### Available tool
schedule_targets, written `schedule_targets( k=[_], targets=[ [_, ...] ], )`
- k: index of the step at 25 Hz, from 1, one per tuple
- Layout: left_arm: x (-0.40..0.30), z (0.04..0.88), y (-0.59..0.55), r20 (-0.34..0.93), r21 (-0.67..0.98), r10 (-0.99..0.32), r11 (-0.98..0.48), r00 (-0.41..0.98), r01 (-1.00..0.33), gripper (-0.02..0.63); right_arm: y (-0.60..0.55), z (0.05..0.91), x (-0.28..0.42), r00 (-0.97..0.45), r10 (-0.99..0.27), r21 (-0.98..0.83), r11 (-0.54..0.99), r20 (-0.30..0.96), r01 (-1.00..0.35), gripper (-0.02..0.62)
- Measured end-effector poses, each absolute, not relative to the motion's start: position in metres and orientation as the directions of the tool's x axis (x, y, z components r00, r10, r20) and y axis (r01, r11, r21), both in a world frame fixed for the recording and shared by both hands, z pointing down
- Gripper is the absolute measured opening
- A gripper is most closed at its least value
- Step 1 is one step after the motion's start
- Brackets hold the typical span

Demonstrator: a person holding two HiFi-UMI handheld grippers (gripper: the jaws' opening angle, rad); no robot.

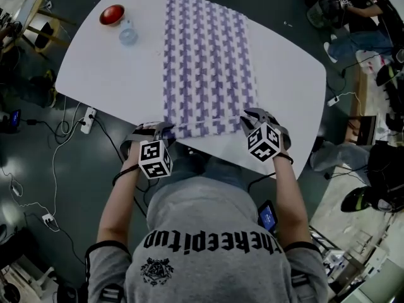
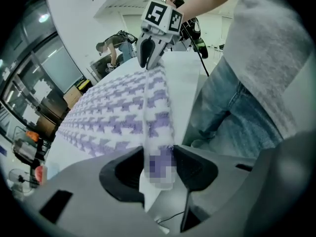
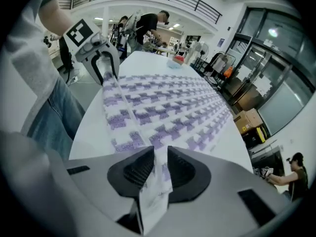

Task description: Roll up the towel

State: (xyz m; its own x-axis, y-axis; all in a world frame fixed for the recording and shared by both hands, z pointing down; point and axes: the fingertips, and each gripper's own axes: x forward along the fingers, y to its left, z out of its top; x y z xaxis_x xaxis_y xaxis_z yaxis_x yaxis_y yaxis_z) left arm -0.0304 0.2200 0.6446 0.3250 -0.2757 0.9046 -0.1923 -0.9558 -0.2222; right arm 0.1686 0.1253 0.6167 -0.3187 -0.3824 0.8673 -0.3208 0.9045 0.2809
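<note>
A purple-and-white patterned towel (image 1: 208, 55) lies flat along the white table (image 1: 107, 68). Its near edge is turned into a narrow roll (image 1: 202, 128) at the table's front. My left gripper (image 1: 158, 129) stands at the roll's left end. In the left gripper view the jaws (image 2: 159, 164) stand wide and open, with the roll (image 2: 158, 107) running between them. My right gripper (image 1: 252, 116) is at the roll's right end. In the right gripper view its jaws (image 3: 157, 169) are shut on a fold of the towel (image 3: 173, 102), which hangs down between the pads.
A red bowl (image 1: 112, 14) and a clear cup (image 1: 128, 33) stand on the table's far left corner. A power strip (image 1: 88, 120) and cables lie on the floor at the left. People sit or stand at the room's right side (image 1: 353, 17).
</note>
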Motion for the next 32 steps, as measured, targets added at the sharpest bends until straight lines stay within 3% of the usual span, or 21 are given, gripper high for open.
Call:
schedule_targets(
  k=[7, 10, 13, 18, 20, 24, 29, 31, 32],
  targets=[
    [-0.042, 0.634, 0.204, 0.902, -0.154, -0.242, -0.954, 0.357, -0.258, 0.169, 0.12, 0.565, 0.176, -0.374, -0.473, 0.346, 0.867, 0.797, -0.359, 0.089],
    [-0.045, 0.636, 0.193, 0.901, -0.127, -0.228, -0.952, 0.369, -0.278, 0.169, 0.142, 0.577, 0.167, -0.411, -0.381, 0.303, 0.921, 0.828, -0.243, 0.09],
    [-0.044, 0.624, 0.179, 0.892, -0.132, -0.24, -0.948, 0.382, -0.289, 0.178, 0.152, 0.605, 0.174, -0.354, -0.282, 0.252, 0.959, 0.892, -0.129, 0.1],
    [-0.048, 0.579, 0.194, 0.83, -0.176, -0.302, -0.939, 0.468, -0.294, 0.202, 0.156, 0.633, 0.183, -0.27, -0.243, 0.218, 0.969, 0.932, -0.119, 0.109],
    [-0.04, 0.574, 0.216, 0.82, -0.158, -0.271, -0.954, 0.505, -0.255, 0.202, 0.16, 0.64, 0.183, -0.267, -0.238, 0.211, 0.969, 0.934, -0.125, 0.109],
    [-0.036, 0.612, 0.231, 0.882, -0.135, -0.196, -0.976, 0.428, -0.168, 0.202, 0.157, 0.647, 0.182, -0.258, -0.213, 0.192, 0.976, 0.942, -0.105, 0.109],
    [-0.051, 0.644, 0.215, 0.919, -0.161, -0.227, -0.963, 0.323, -0.218, 0.202, 0.154, 0.649, 0.181, -0.263, -0.208, 0.184, 0.977, 0.942, -0.112, 0.107],
    [-0.053, 0.644, 0.208, 0.917, -0.163, -0.239, -0.955, 0.32, -0.246, 0.184, 0.155, 0.647, 0.182, -0.261, -0.198, 0.174, 0.978, 0.945, -0.11, 0.107],
    [-0.054, 0.644, 0.203, 0.916, -0.165, -0.245, -0.952, 0.319, -0.257, 0.144, 0.153, 0.647, 0.181, -0.26, -0.188, 0.165, 0.98, 0.947, -0.108, 0.107]
  ],
)
